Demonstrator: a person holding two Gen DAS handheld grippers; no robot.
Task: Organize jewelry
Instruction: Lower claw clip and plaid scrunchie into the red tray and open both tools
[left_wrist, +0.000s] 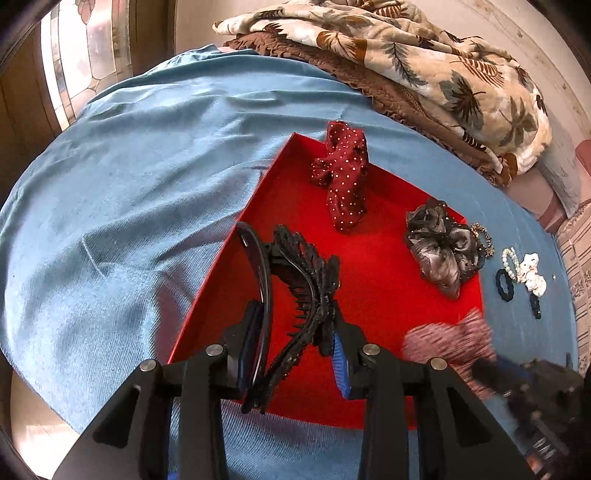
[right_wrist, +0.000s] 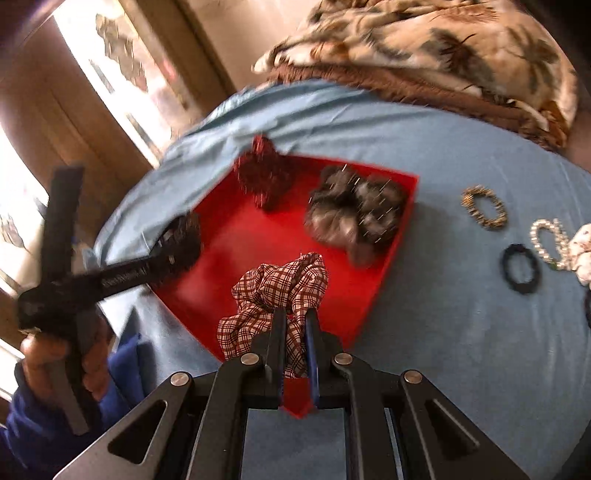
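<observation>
Tongs in my left hand (left_wrist: 295, 332) are clamped on a black toothed hair clip (left_wrist: 295, 295), held over the near-left corner of the red tray (left_wrist: 369, 369), while my right tongs (right_wrist: 295, 332) pinch a red-and-white plaid scrunchie (right_wrist: 273, 288) above the tray's near edge. Just beyond them, a dotted maroon scrunchie (left_wrist: 343, 177) and a grey satin one (left_wrist: 439, 247) already lie inside. Right of the tray, I judge a gold bracelet (right_wrist: 484, 206), pearl bracelet (right_wrist: 546, 240) and dark hair tie (right_wrist: 519, 269) remain on the blue sheet (left_wrist: 129, 184).
</observation>
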